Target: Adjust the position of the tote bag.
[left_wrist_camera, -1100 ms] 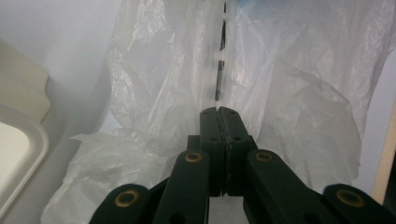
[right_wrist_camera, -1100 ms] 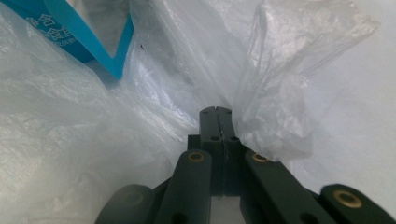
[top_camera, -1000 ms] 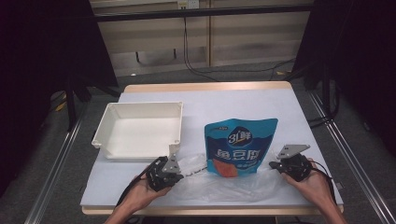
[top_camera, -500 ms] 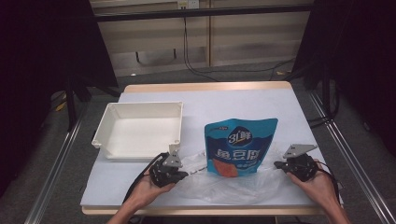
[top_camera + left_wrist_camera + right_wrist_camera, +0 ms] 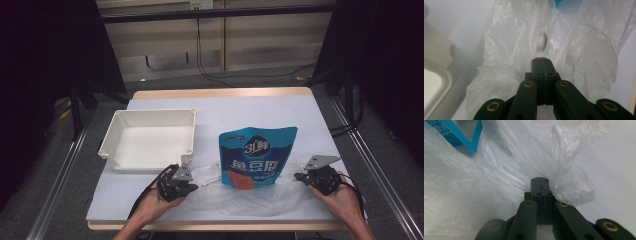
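Both tongs pinched on the bag's film, pouch half in.
Left tongs [image 5: 541, 60] and right tongs [image 5: 540, 179] clamp opposite near corners of the bag [image 5: 250, 192]; pouch [image 5: 256, 157] lies near-centre, tray [image 5: 150, 137] to its left. Risk: thin film slips or tears if pulled unevenly; pouch slides out.

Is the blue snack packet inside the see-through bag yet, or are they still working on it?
Not fully. The blue packet lies with its lower end at the clear plastic bag. Left hand-held gripper and right hand-held gripper each pinch a side of the bag, jaws shut on the film. The white tray holds nothing.
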